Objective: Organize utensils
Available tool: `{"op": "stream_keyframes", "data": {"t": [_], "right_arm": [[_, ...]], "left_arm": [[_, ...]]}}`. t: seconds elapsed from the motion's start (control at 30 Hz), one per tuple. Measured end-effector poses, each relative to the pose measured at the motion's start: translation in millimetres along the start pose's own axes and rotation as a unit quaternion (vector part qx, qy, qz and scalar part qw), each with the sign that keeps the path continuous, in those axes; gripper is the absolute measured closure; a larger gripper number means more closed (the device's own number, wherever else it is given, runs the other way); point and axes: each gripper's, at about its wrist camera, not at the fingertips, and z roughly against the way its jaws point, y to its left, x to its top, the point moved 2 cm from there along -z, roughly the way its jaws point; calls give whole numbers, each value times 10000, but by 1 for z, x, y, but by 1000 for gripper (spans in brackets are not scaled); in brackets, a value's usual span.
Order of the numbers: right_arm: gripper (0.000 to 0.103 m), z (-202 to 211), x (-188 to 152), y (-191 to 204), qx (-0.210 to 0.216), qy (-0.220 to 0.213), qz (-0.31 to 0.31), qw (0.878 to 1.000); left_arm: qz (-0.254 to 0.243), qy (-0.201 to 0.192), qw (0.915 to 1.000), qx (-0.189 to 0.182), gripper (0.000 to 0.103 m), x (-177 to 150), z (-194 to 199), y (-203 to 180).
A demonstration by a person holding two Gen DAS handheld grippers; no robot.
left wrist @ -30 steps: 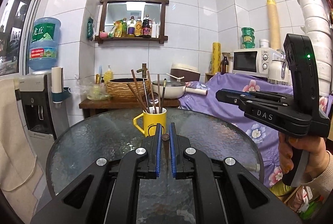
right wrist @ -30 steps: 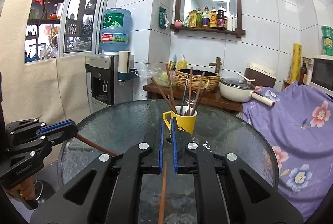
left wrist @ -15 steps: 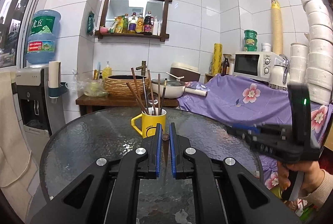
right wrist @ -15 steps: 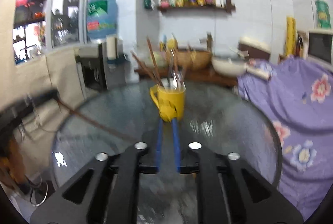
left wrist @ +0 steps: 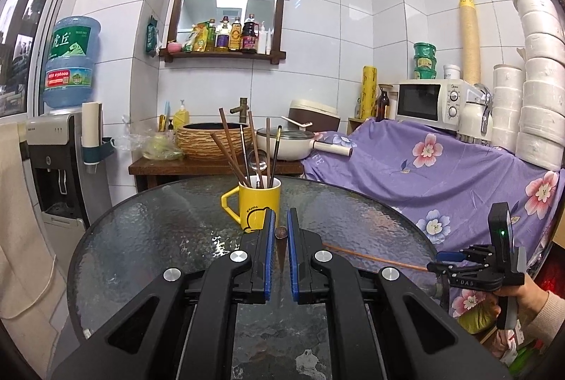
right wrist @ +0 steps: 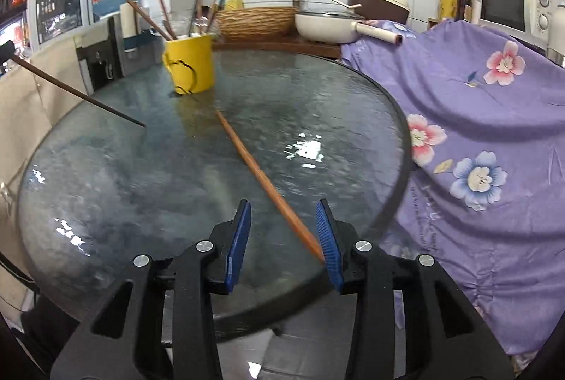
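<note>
The left tongs (left wrist: 279, 231) are clenched on a dark brown chopstick (left wrist: 280, 233), whose round butt end shows between the blue pads; in the right wrist view the same chopstick (right wrist: 81, 95) slants in from the left edge with its thin tip hanging above the glass. The right tongs (right wrist: 284, 224) sit low at the near rim of the round glass counter (left wrist: 141, 238), their jaws opening. A lighter, orange-brown chopstick (right wrist: 261, 175) lies flat on the counter between those blue pads (right wrist: 326, 231); its thick end is close against the right-hand pad, though whether it touches cannot be told, and its thin end points toward the yellow mug (right wrist: 190, 65). Neither pad squeezes it. From the left wrist view the right tongs (left wrist: 445, 261) appear at the counter's right edge, held by a hand (left wrist: 522, 295) in a pale sleeve, with the orange-brown chopstick (left wrist: 374, 258) reaching from them across the glass. The yellow mug (left wrist: 259, 205) stands upright toward the far side of the counter, just beyond the left tongs, handle to the left, and holds several chopsticks (left wrist: 229, 147) and a metal spoon (left wrist: 256, 162), all leaning at different angles. A purple flowered cloth (right wrist: 476, 104) drapes the furniture beside the counter.
</note>
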Motion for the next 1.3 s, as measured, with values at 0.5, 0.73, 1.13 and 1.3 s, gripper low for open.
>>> {"op": "stream_keyframes", "data": {"t": [0.5, 0.73, 1.13, 1.3], "right_arm": [[84, -15, -15, -14, 294, 287, 265, 9988], [95, -12, -17, -5, 345, 263, 341, 9985], [95, 50, 47, 32, 687, -813, 175, 9942], [95, 74, 84, 53, 687, -1290, 383, 9885]], "left_arm": [[13, 64, 10000, 74, 96, 3, -3, -3], [5, 72, 10000, 48, 96, 2, -3, -6], [-70, -62, 10000, 12, 96, 6, 2, -10], [-68, -74, 9999, -95, 96, 12, -1, -16]]}}
